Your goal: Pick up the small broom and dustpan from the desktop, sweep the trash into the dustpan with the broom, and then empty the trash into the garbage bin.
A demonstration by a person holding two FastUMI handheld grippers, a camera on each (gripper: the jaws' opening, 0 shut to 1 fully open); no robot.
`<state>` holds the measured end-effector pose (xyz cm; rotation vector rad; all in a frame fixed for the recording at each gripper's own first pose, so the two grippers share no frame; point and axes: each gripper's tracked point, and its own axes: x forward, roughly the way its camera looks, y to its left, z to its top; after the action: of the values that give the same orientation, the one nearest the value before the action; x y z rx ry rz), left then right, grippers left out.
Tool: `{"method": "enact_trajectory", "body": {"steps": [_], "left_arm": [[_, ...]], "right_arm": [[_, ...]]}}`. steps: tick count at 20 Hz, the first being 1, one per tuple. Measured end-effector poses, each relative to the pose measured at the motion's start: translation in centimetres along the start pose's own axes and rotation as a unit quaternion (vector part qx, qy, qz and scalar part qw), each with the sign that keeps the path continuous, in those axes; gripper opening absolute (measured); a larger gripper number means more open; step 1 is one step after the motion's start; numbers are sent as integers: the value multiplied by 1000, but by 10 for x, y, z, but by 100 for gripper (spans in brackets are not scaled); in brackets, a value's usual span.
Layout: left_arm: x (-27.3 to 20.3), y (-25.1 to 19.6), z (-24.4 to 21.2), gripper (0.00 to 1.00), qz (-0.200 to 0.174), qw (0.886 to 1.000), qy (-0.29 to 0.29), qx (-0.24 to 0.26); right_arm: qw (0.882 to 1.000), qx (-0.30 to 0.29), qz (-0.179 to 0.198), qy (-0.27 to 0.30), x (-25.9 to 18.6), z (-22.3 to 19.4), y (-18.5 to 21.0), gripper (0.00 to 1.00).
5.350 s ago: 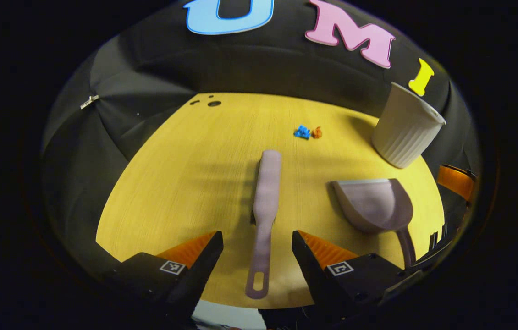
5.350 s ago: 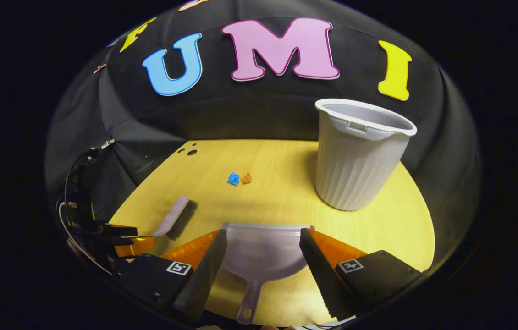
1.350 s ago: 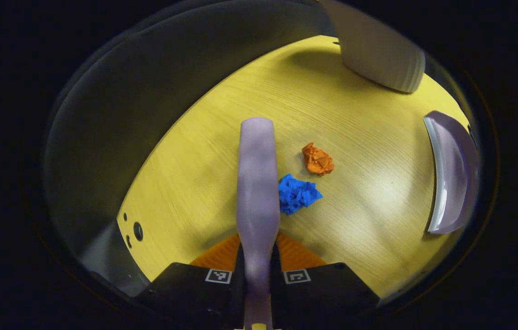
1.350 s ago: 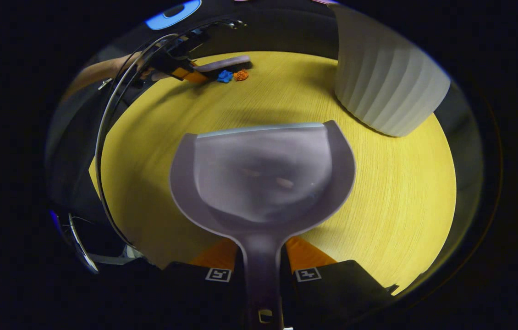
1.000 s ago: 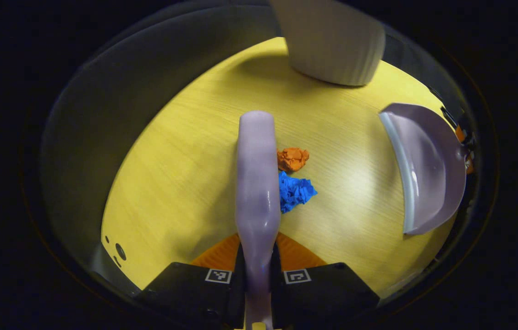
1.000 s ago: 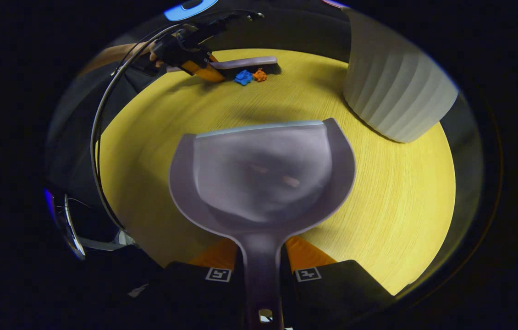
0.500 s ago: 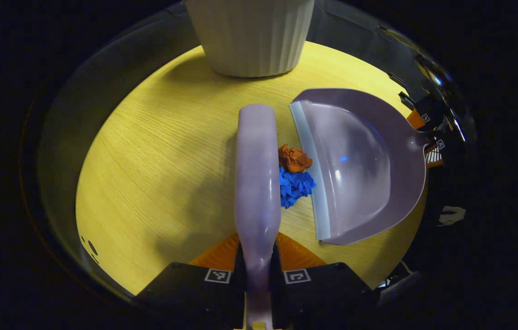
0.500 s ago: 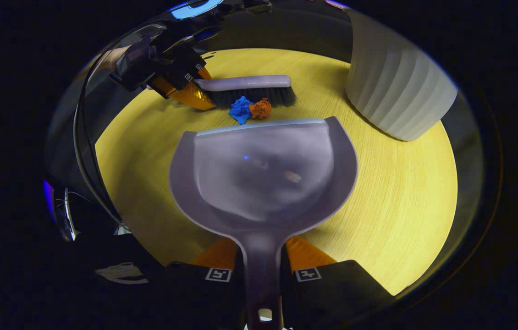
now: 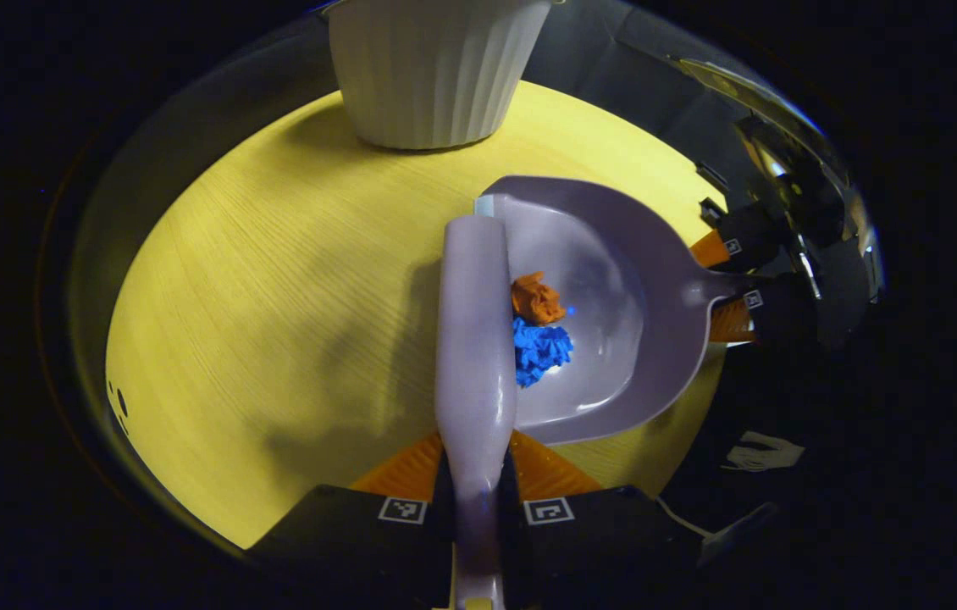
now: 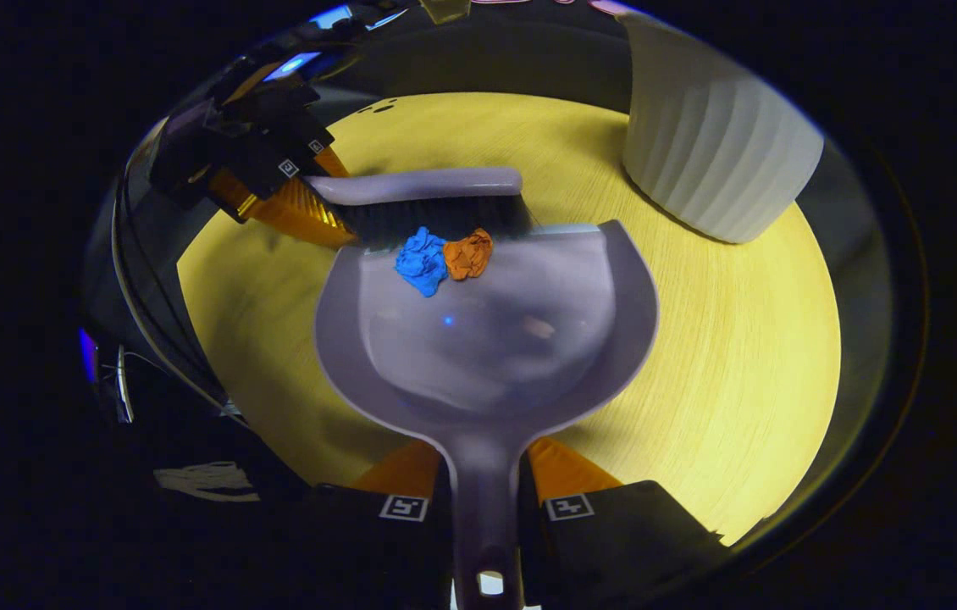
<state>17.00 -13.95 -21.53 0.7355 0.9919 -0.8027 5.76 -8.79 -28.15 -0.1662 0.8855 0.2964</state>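
My left gripper (image 9: 477, 496) is shut on the handle of the lilac broom (image 9: 473, 339). Its dark bristles (image 10: 436, 222) rest at the front lip of the lilac dustpan (image 10: 487, 339). A crumpled blue scrap (image 10: 421, 260) and an orange scrap (image 10: 468, 252) lie just inside the pan, against the bristles. In the left gripper view the blue scrap (image 9: 540, 349) and the orange scrap (image 9: 536, 299) sit on the dustpan (image 9: 614, 339) to the right of the broom. My right gripper (image 10: 485, 500) is shut on the dustpan's handle, and the pan lies flat on the yellow desktop (image 10: 741, 339).
The white ribbed garbage bin (image 10: 711, 157) stands on the desktop at the back right of the pan; in the left gripper view the bin (image 9: 432, 72) is straight ahead beyond the broom tip. Dark cloth walls the desk. Cables hang off the left desk edge (image 10: 135, 339).
The broom has pushed both scraps over the lip and into the dustpan. Half a second ago they lay on the desktop between bristles and lip. Broom and pan have closed together.
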Motion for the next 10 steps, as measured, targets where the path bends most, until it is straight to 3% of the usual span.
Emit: {"method": "enact_trajectory", "body": {"steps": [4, 7, 10], "left_arm": [[-9, -5, 4, 27, 31, 999, -37, -18], [-57, 12, -3, 27, 76, 984, -120, -108], [-92, 34, -24, 27, 89, 966, -158, -182]], "right_arm": [[1000, 10, -11, -4, -1, -1, -2, 35], [999, 24, -31, -20, -14, -4, -8, 35], [998, 34, -54, -20, -22, 1, -7, 35]]}}
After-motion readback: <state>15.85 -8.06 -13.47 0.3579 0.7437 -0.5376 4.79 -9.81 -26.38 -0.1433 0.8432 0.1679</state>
